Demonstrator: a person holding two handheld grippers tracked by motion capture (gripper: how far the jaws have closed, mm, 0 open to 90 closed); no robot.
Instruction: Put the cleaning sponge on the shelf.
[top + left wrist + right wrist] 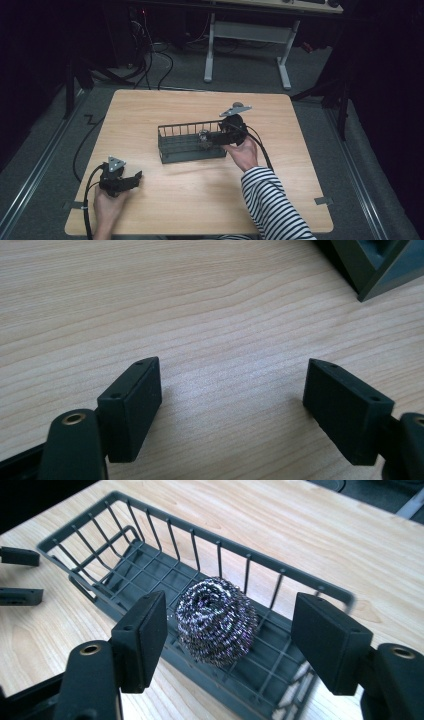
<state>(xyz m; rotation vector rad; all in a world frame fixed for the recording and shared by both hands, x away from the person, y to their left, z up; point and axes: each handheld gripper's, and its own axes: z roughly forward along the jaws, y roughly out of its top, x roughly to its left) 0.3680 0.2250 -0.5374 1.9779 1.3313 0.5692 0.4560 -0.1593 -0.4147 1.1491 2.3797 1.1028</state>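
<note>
Steel-wool scourer [216,621], a round ball of coiled shiny wire, is sitting inside the dark wire basket [125,510] at mid-table, toward its right end. Left gripper [131,180] is resting far left on the wooden table [150,110], jaws apart and empty. Right gripper [227,640] is hovering nearest, jaws apart, flanking the scourer without touching

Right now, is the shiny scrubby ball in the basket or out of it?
In. The steel scrubber sits on the basket's grid floor, inside its wire walls; the right gripper's open jaws stand apart on either side of it.
</note>
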